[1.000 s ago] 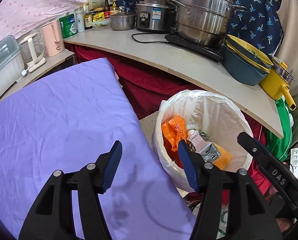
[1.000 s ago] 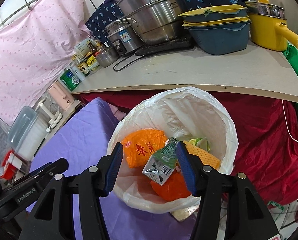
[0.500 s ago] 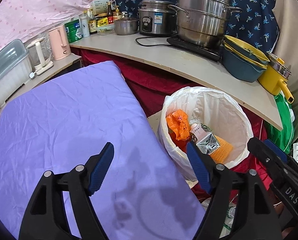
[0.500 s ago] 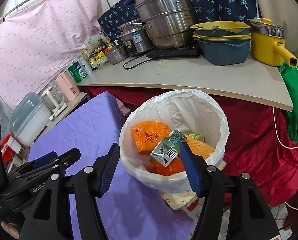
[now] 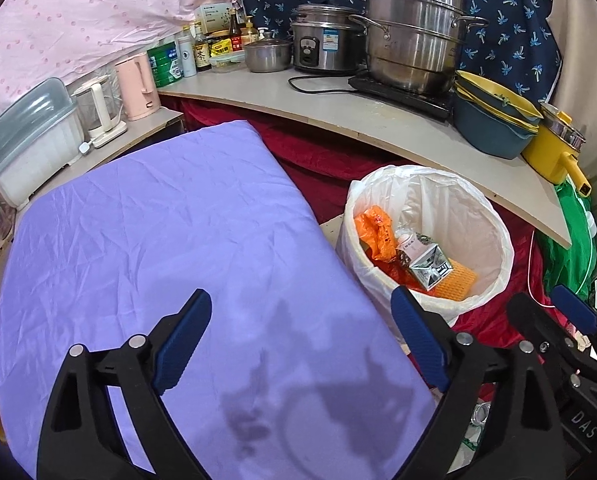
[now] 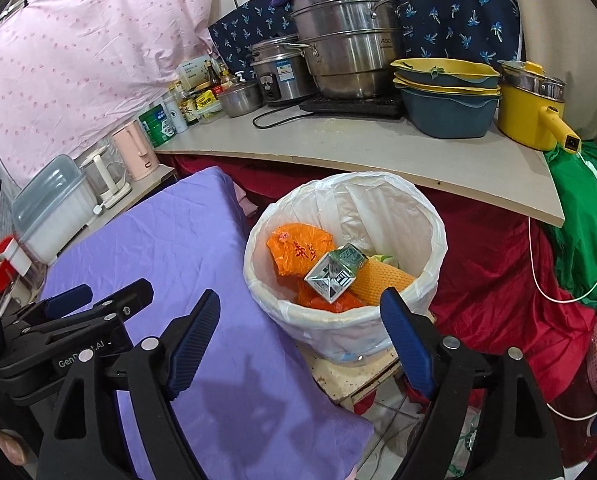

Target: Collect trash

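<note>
A white-lined trash bin [image 5: 494, 216] [image 6: 258, 256] stands beside the purple-covered table [image 5: 158, 240] [image 6: 158, 248]. Inside lie an orange plastic bag [image 5: 372, 226] [image 6: 298, 248], a drink carton [image 5: 426, 266] [image 6: 334, 272] and a yellow mesh piece [image 5: 456, 282] [image 6: 382, 276]. My left gripper [image 5: 300, 342] is open and empty above the table's near part, left of the bin. My right gripper [image 6: 300, 344] is open and empty, in front of the bin's near rim. The right gripper also shows in the left wrist view [image 5: 550, 312], and the left gripper shows in the right wrist view [image 6: 102, 300].
A curved counter [image 6: 358, 148] behind the bin carries steel pots [image 6: 346, 40], stacked blue and yellow basins [image 6: 446, 96] and a yellow pot [image 6: 532, 112]. Kettles [image 5: 134, 80] and a plastic box [image 5: 30, 136] stand at left. Red cloth [image 6: 494, 264] and a green bag [image 6: 578, 240] lie at right.
Both grippers have pulled back and up from the bin, which now looks farther away. Their jaws stand wider apart. The trash in the bin has not moved.
</note>
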